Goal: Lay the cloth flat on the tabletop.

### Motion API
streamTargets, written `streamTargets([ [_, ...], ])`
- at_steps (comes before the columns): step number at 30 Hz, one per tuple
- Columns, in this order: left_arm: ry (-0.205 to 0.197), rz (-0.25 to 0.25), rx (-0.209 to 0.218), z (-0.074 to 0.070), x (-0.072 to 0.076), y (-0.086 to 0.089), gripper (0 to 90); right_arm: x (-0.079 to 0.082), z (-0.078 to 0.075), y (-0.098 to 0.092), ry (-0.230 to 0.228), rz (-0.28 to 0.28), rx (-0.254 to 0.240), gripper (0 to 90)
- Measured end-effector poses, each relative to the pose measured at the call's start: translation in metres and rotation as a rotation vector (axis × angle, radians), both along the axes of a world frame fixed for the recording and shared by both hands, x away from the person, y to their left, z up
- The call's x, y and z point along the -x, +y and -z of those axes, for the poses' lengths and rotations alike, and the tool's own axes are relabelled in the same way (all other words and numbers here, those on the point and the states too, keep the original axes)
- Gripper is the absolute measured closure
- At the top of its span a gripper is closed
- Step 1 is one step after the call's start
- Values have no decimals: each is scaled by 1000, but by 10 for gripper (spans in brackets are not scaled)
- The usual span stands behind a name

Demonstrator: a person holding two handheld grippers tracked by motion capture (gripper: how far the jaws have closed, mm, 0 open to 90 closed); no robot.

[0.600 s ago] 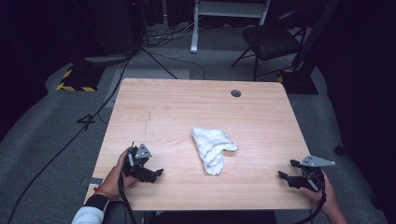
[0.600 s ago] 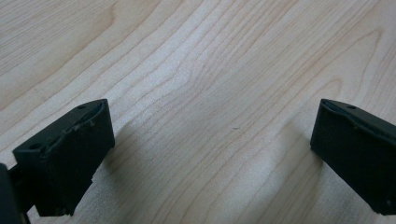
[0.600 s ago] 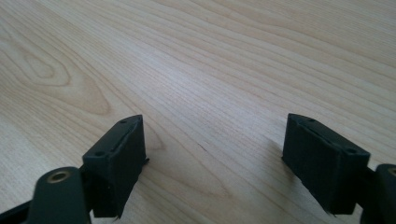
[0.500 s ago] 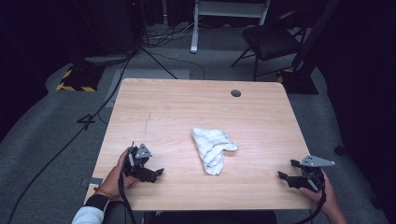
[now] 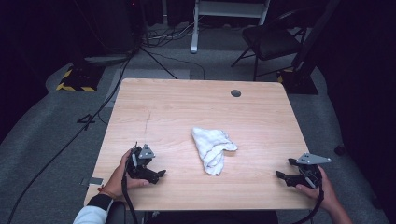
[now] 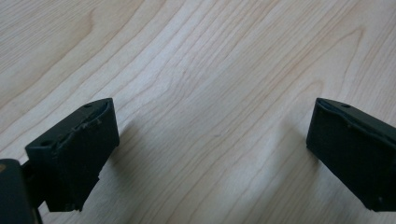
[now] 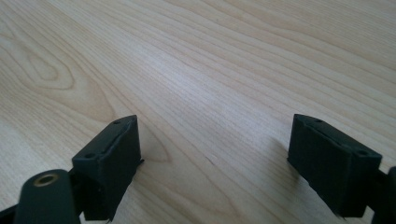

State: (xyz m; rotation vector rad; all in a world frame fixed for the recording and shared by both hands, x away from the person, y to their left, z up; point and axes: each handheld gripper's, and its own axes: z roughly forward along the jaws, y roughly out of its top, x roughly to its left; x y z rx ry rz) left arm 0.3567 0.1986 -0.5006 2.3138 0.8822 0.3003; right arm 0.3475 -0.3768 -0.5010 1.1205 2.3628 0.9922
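Down at the near edge of the table [image 5: 154, 102], both grippers rest low over bare wood, a hand behind each. Left gripper [image 5: 159, 173] sits at the near left, its jaws spread wide with nothing between them, as its own view shows [image 6: 210, 149]. Right gripper [image 5: 282, 175] sits at the near right corner, jaws likewise wide apart and empty [image 7: 212, 149]. Between the two, a little farther in, lies the white cloth [image 5: 212, 148], crumpled, with its long axis running from the near edge toward the far side and a lobe bulging to the right at its far end. It touches neither tool. Each gripper points inward at it, so the cloth lies to the right of the left gripper and to the left of the right one. By my reading the left is somewhat nearer; the right has more bare table to cross. Farther off, a dark round hole [image 5: 236, 93] marks the far side of the table
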Motion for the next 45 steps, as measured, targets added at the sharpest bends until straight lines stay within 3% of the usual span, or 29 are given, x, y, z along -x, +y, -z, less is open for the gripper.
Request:
streamTargets([
  [3,-13,-15,-6,-3,-2,-7,115,-4,-6,7,29,-19,49,245],
  [5,-20,-16,-11,-5,-3,-15,172,-5,-8,15,11,-45,47,232],
  [9,-38,36,-8,-10,-6,-34,164,-5,-12,36,-8,-107,57,254],
  [14,-60,81,16,-18,-11,-58,182,-4,-20,72,-32,-238,32,347],
  [17,-70,128,29,-24,-22,-86,202,-3,-21,99,-52,-319,35,378],
  [27,-106,199,83,-35,-43,-145,236,-2,-18,157,-78,-441,-3,439],
  [30,-105,213,75,-34,-49,-160,253,-1,-18,172,-95,-463,-14,439],
  [32,-94,220,87,-32,-54,-167,274,0,-16,182,-99,-475,-14,439],
  [35,-102,217,57,-26,-59,-172,340,1,-12,192,-106,-495,-5,432],
  [39,-94,232,54,-22,-63,-171,376,-2,-8,201,-95,-503,-3,436],
  [45,-106,258,29,-23,-65,-164,615,-5,-3,210,-87,-506,23,498],
])
